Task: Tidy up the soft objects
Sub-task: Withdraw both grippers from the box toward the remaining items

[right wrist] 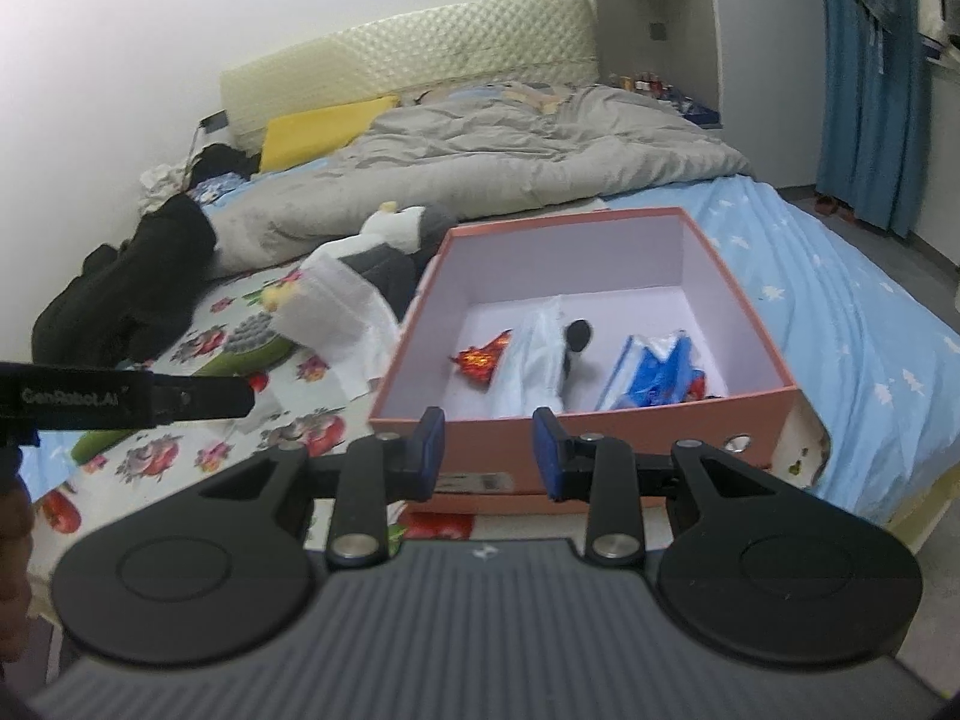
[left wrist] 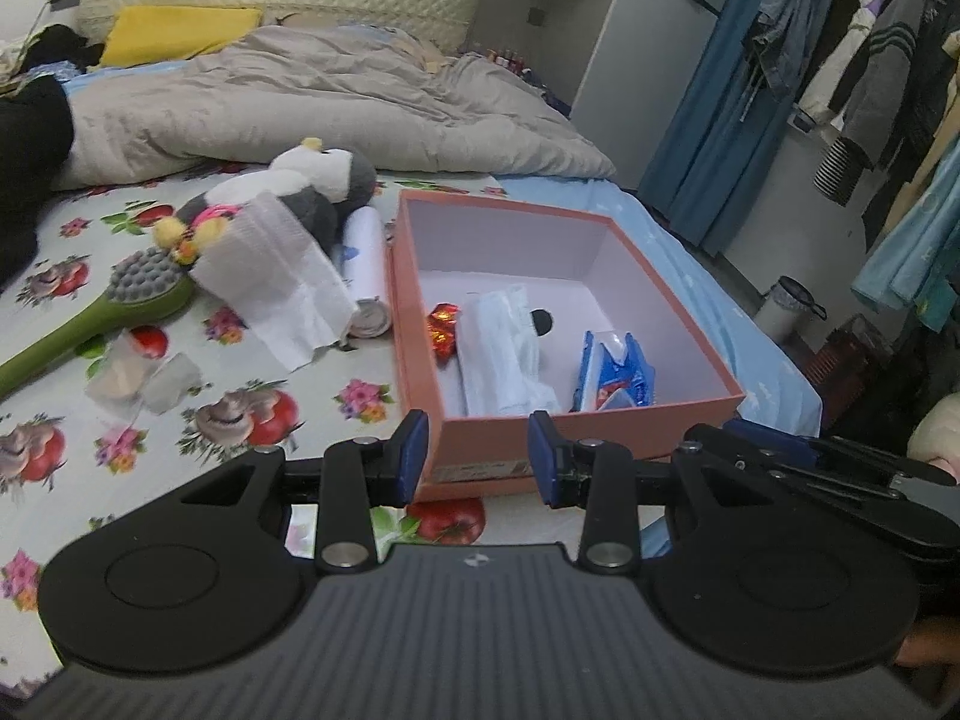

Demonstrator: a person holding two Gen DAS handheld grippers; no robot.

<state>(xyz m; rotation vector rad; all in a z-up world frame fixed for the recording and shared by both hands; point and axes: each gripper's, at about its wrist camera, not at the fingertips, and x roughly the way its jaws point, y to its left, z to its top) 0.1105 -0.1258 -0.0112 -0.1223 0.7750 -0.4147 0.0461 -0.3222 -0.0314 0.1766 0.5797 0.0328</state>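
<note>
Both grippers parked empty at the near wall of the pink box (left wrist: 588, 420)

Left gripper (left wrist: 478, 456) and right gripper (right wrist: 489, 453) both with jaws part open, gripping nothing. Inside the box: red foil wrapper (left wrist: 443, 330), pale blue cloth (left wrist: 501, 354), blue packet (left wrist: 612, 372). Left of the box on the floral sheet (left wrist: 60, 324): penguin plush (left wrist: 312, 180), white towel (left wrist: 276, 276), white tube (left wrist: 367, 267), green brush (left wrist: 108, 312). Beyond the box: grey duvet (left wrist: 336, 102).

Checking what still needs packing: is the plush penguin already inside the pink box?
No, the plush penguin lies on the floral sheet outside the pink box, beside its left wall.
</note>
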